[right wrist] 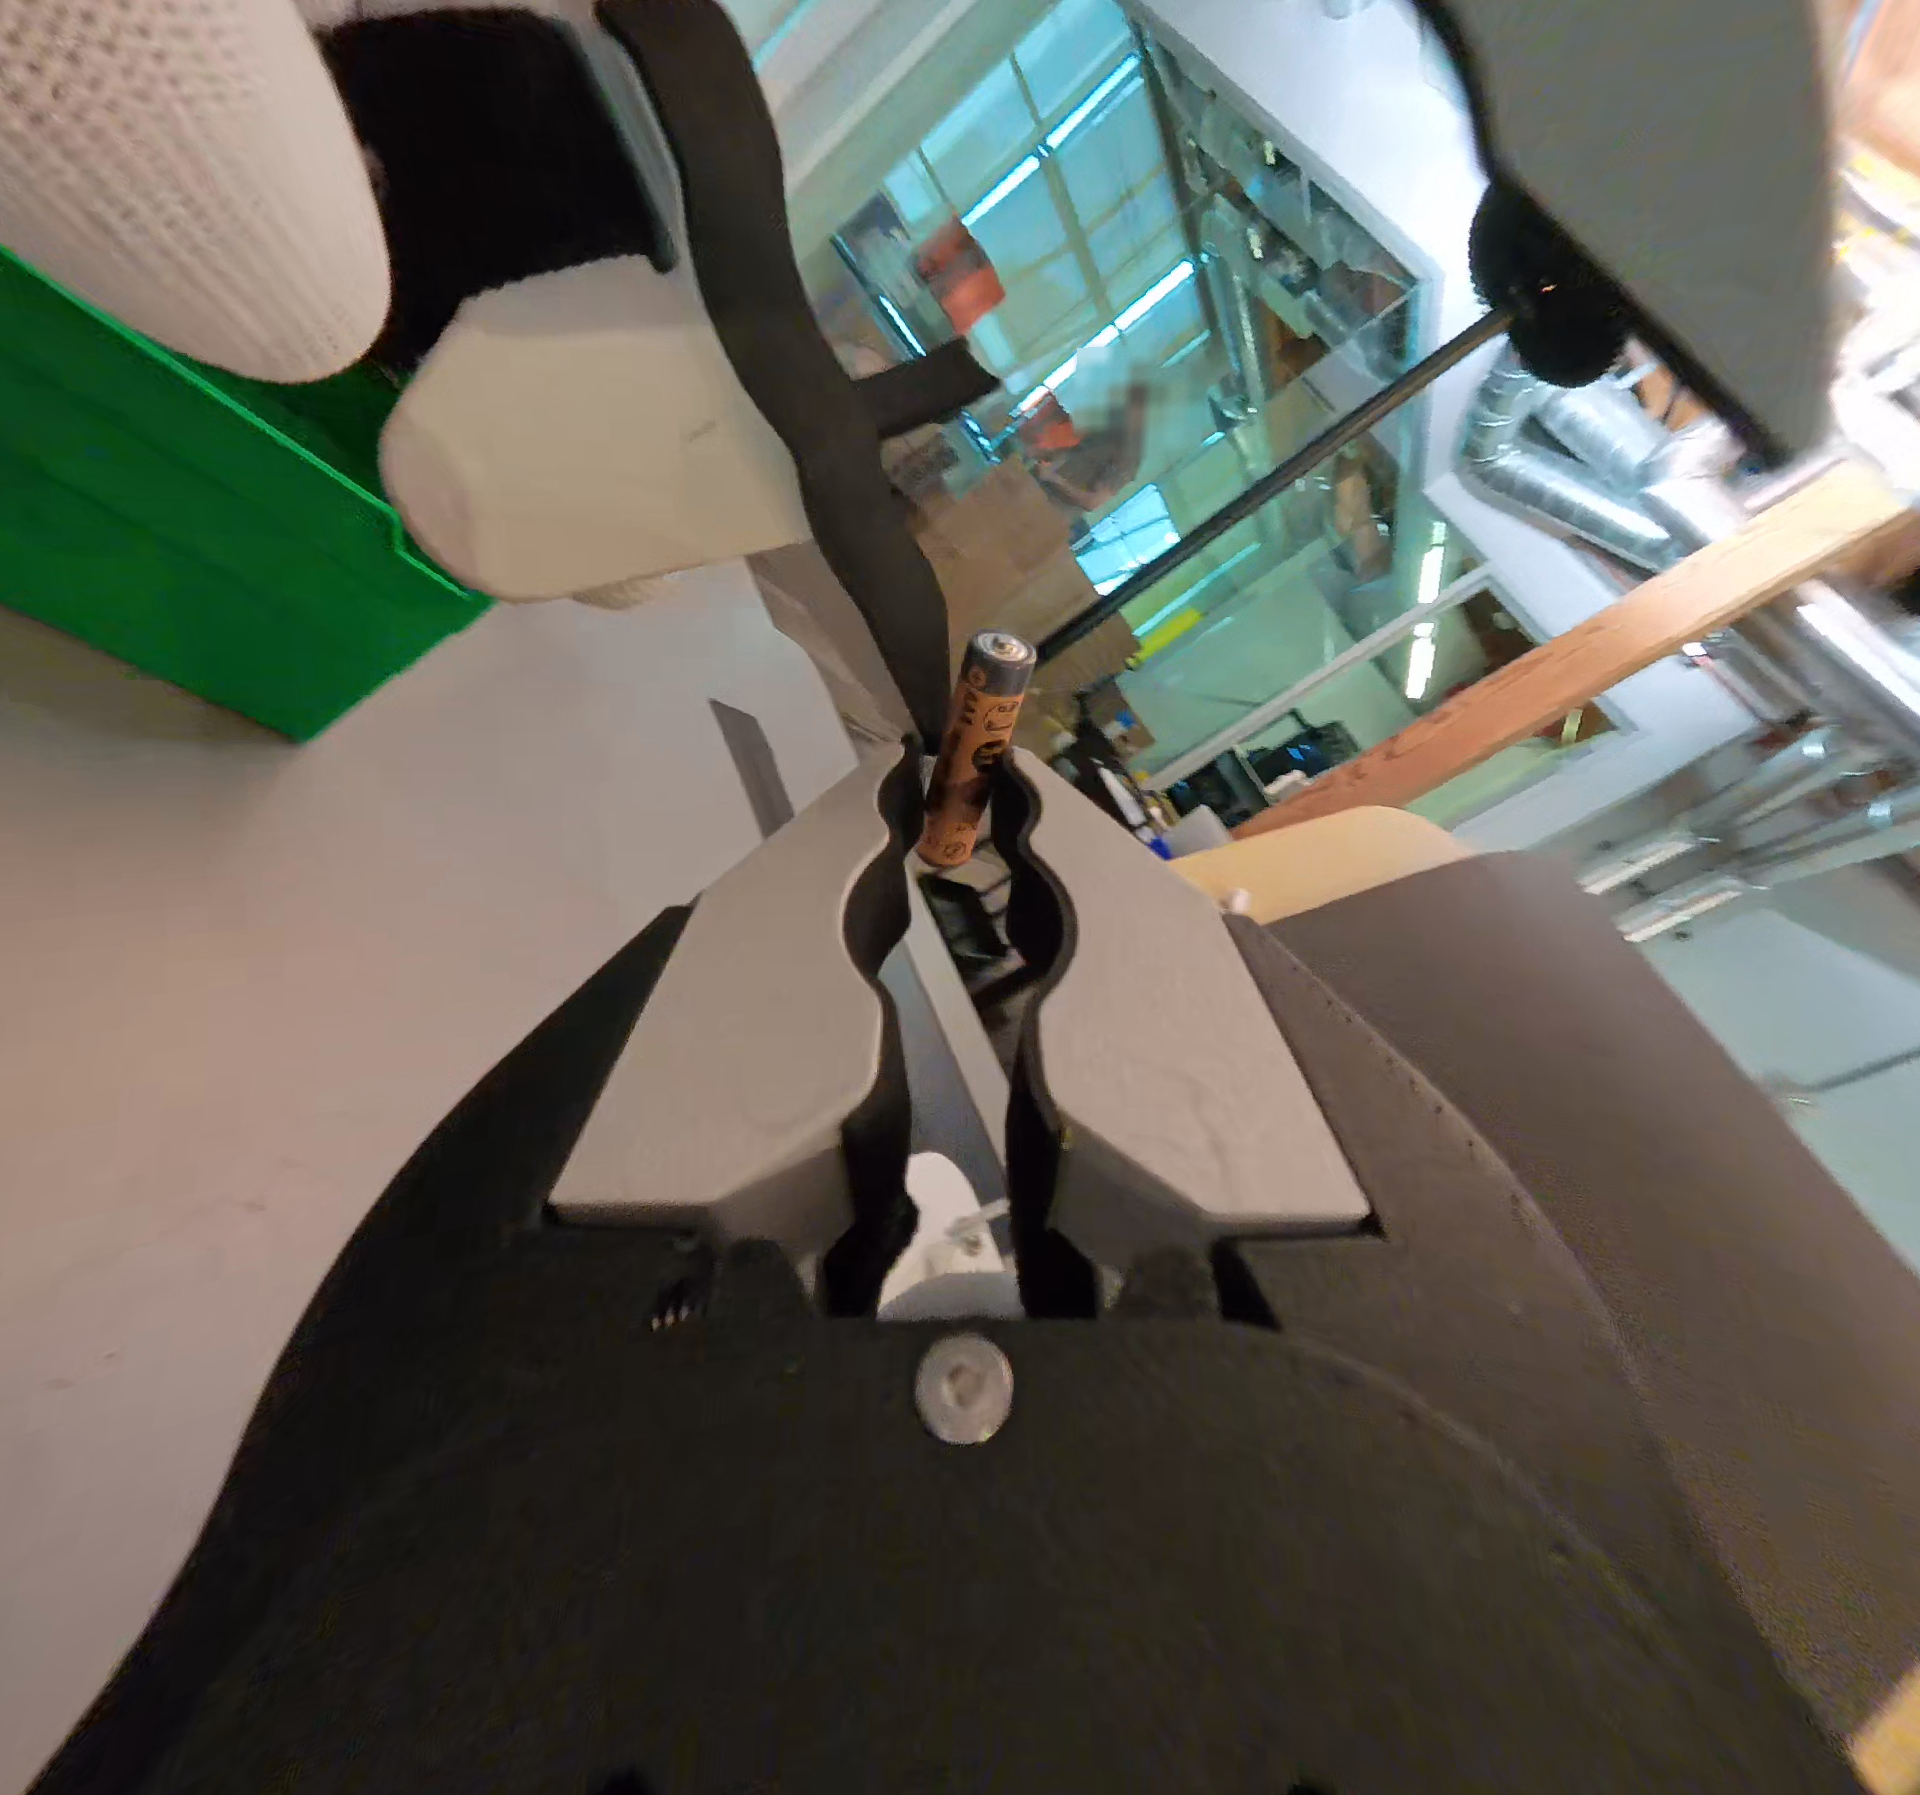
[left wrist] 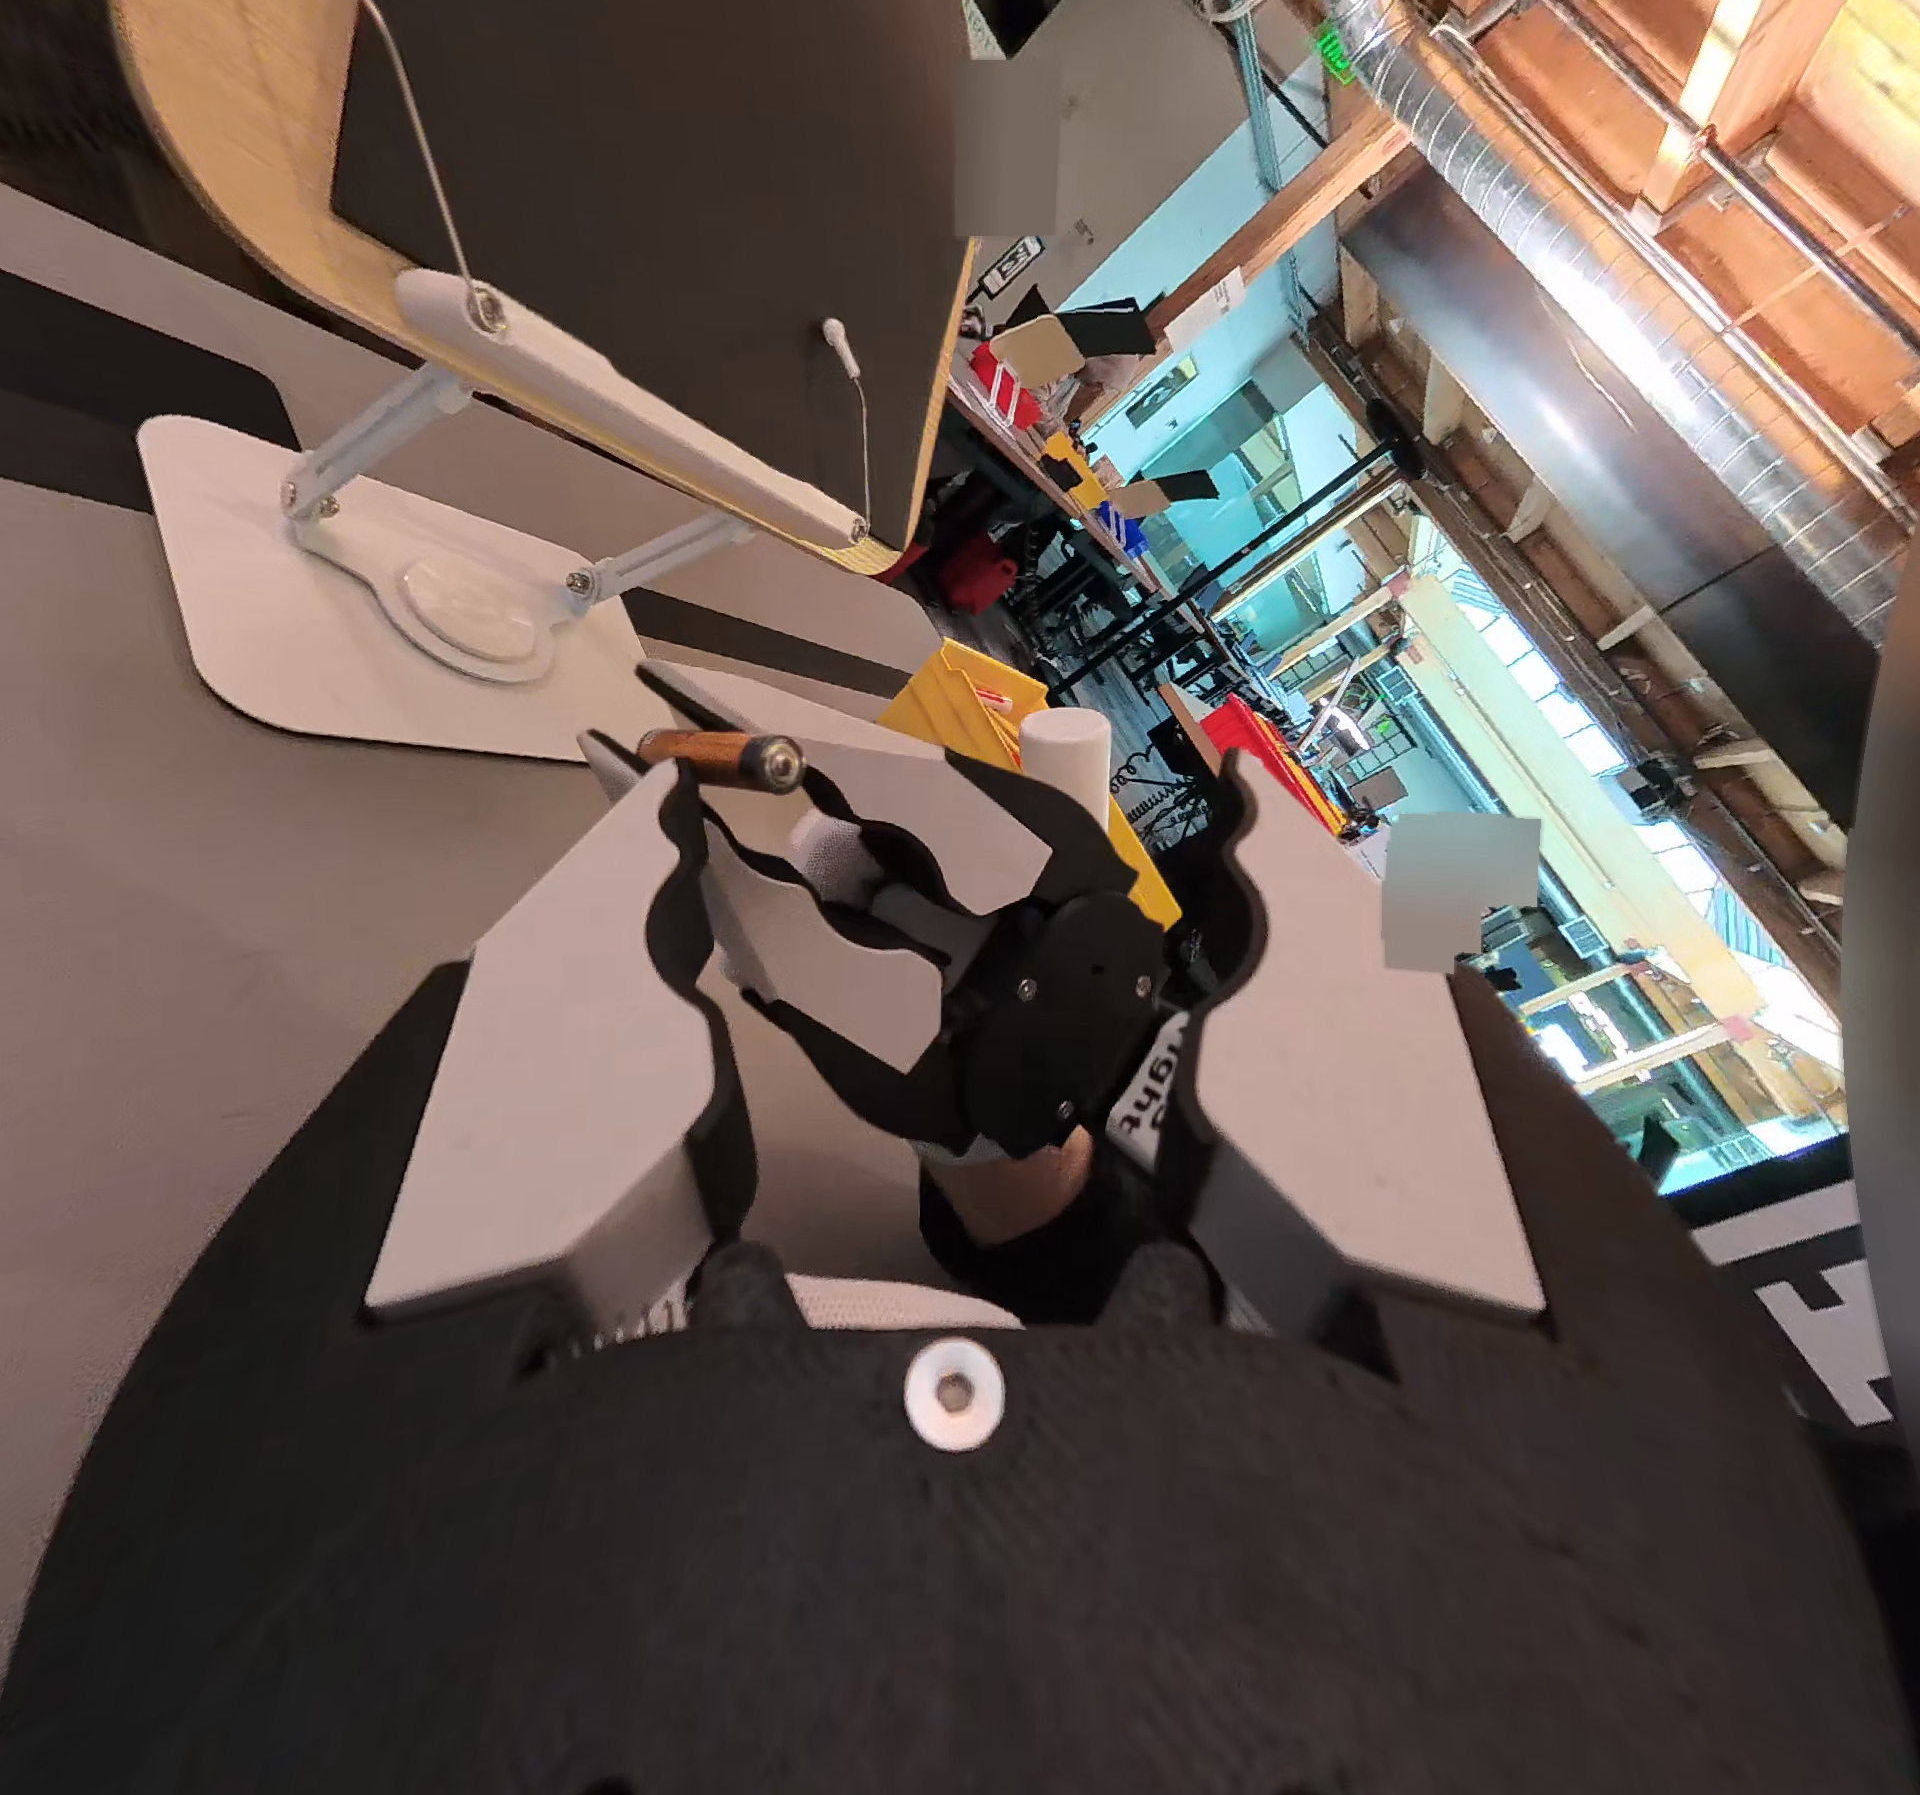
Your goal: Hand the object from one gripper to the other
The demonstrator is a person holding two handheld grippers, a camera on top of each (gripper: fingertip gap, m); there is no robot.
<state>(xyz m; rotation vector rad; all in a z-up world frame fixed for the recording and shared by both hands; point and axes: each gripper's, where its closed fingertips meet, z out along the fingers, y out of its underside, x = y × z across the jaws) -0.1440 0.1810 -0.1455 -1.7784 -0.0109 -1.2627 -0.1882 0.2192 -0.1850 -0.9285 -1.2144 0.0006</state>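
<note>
Copper-and-black battery [right wrist: 974,756] pinched at the tips of the right gripper [right wrist: 961,769].
Left gripper [left wrist: 956,789] spread wide around it, one finger [right wrist: 821,457] just beside the battery; green bin [right wrist: 156,519] behind.

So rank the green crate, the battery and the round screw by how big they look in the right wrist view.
1. Green crate, largest though only partly in frame.
2. Battery.
3. Screw, near the battery in apparent size and closer to the camera, so that order is unsure.
</note>
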